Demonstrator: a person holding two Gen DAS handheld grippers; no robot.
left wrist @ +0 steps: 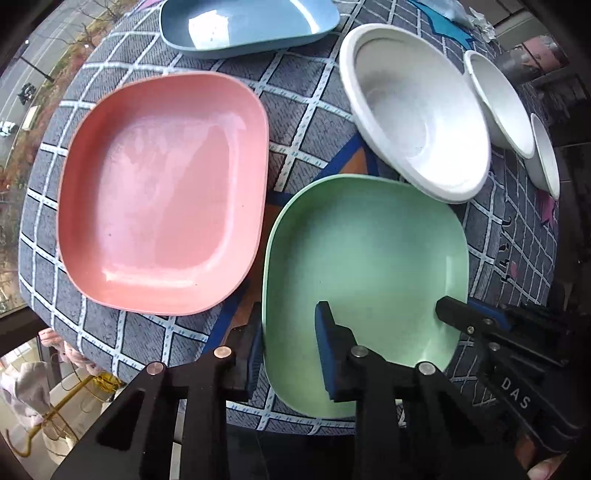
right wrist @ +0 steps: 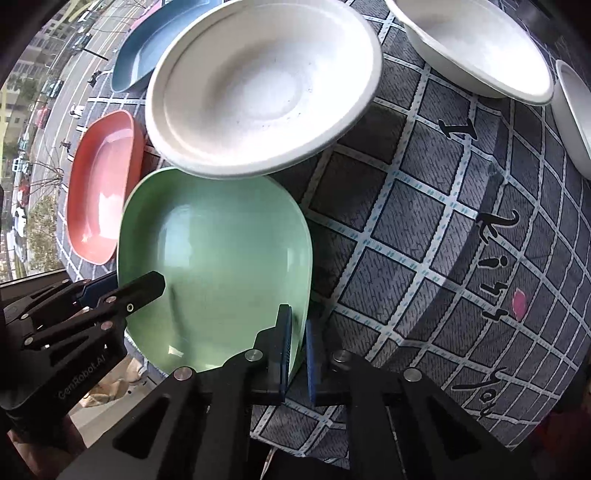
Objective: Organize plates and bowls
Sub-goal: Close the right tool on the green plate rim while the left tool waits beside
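Note:
A green square plate lies on the checked tablecloth, also in the right wrist view. My left gripper straddles its left rim, one finger outside, one inside, with a wide gap. My right gripper is shut on the plate's right rim and shows in the left wrist view. A pink plate lies to the left and a blue plate behind it. A large white bowl overlaps the green plate's far edge. Two smaller white bowls sit to the right.
The table carries a grey tablecloth with a white grid and black lettering. Its near edge runs just under both grippers. A window with a street view lies to the left.

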